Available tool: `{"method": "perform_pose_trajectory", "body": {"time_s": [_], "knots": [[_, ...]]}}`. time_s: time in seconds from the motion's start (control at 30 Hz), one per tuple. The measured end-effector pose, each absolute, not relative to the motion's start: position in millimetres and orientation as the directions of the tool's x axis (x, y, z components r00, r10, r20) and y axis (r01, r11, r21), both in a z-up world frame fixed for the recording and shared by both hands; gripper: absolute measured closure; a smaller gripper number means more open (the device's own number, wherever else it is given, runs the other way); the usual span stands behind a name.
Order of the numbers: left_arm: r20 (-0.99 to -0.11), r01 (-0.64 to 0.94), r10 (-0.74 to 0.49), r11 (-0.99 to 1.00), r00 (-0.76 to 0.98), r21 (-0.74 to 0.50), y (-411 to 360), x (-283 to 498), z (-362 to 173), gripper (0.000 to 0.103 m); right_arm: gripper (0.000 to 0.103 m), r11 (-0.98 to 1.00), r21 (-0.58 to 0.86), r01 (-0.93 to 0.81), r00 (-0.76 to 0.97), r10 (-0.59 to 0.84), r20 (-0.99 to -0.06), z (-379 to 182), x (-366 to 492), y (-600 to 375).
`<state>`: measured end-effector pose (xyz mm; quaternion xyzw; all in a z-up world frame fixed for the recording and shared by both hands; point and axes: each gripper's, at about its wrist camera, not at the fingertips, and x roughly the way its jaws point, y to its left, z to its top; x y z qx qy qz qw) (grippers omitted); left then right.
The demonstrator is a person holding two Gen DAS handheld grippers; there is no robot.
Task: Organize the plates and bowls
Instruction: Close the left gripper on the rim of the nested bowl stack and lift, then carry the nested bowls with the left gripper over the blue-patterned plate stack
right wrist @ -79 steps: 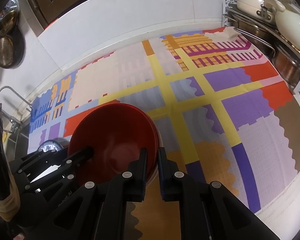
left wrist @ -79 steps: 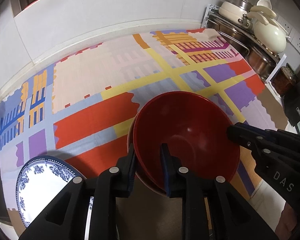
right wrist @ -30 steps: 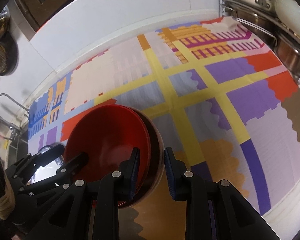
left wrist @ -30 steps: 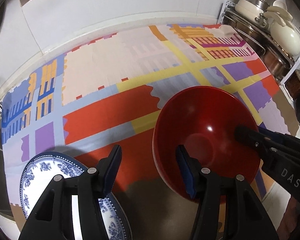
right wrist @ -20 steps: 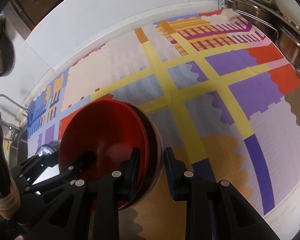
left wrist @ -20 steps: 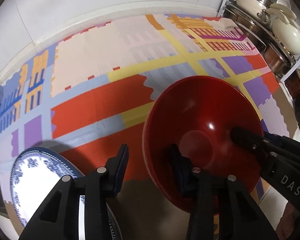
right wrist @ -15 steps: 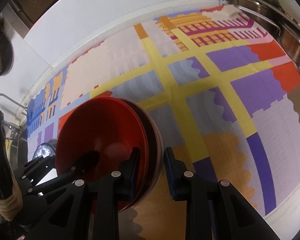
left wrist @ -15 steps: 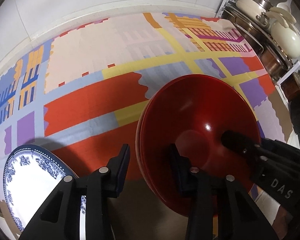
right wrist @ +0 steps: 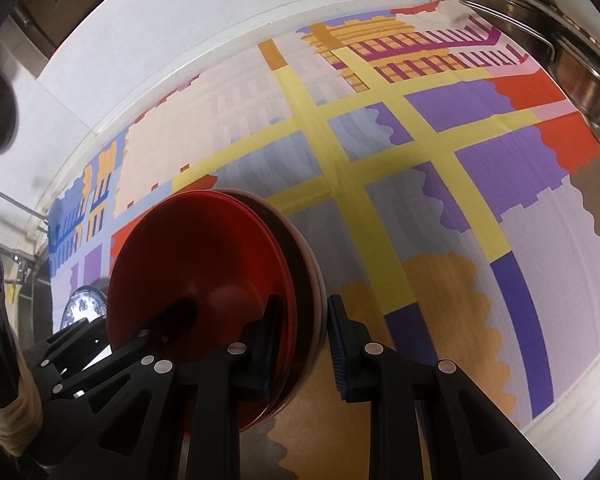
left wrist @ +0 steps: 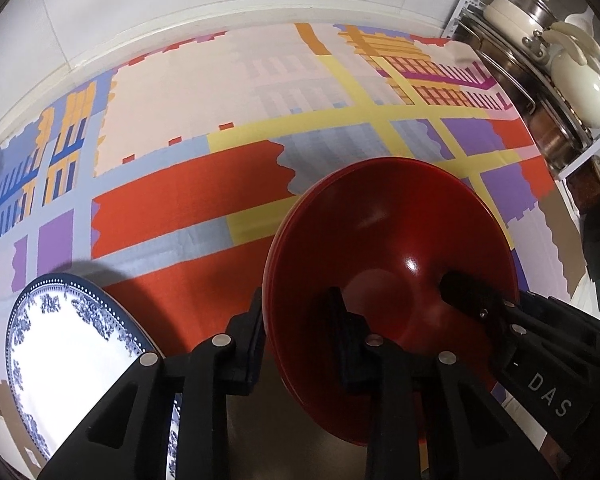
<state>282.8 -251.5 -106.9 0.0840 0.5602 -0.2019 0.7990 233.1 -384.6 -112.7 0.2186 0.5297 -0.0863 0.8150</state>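
Plate (left wrist: 76, 344) is sitting at the desk's left edge while the left gripper (left wrist: 296, 320) is closing across the near rim of the stacked red bowls (left wrist: 392, 240). Right gripper (right wrist: 300, 336) is also narrowing, straddling their opposite rim. They look glossy, stiff and slippery, so rim holds seem safest.

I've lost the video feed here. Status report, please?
Left gripper closing across near rim of red bowl stack. Right gripper straddling its other rim, closing. Blue-and-white plate beside stack, clear of it.

Counter (left wrist: 228, 4) under a patchwork cloth (left wrist: 188, 92), red bowls (left wrist: 384, 240), blue-patterned plate (left wrist: 72, 352) at its near-left corner
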Motion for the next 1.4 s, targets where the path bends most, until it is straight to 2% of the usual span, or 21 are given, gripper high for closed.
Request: {"method": "perform_pose_trajectory", "body": {"time_s": [0.63, 0.97, 1.4], "knots": [[-0.887, 0.314, -0.252, 0.941, 0.386, -0.131, -193, 259, -56, 0.075, 0.079, 0.927, 0.265, 0.265, 0.495, 0.105, -0.862, -61, 224, -348], [-0.865, 0.237, -0.237, 0.961, 0.443, -0.142, -121, 247, -34, 0.075, 0.079, 0.949, 0.263, 0.171, 0.53, 0.137, -0.837, -38, 225, -289], [-0.875, 0.112, -0.173, 0.984, 0.453, -0.137, -33, 234, -37, 0.075, 0.079, 0.961, 0.274, 0.04, 0.494, 0.22, -0.841, -38, 231, -201]]}}
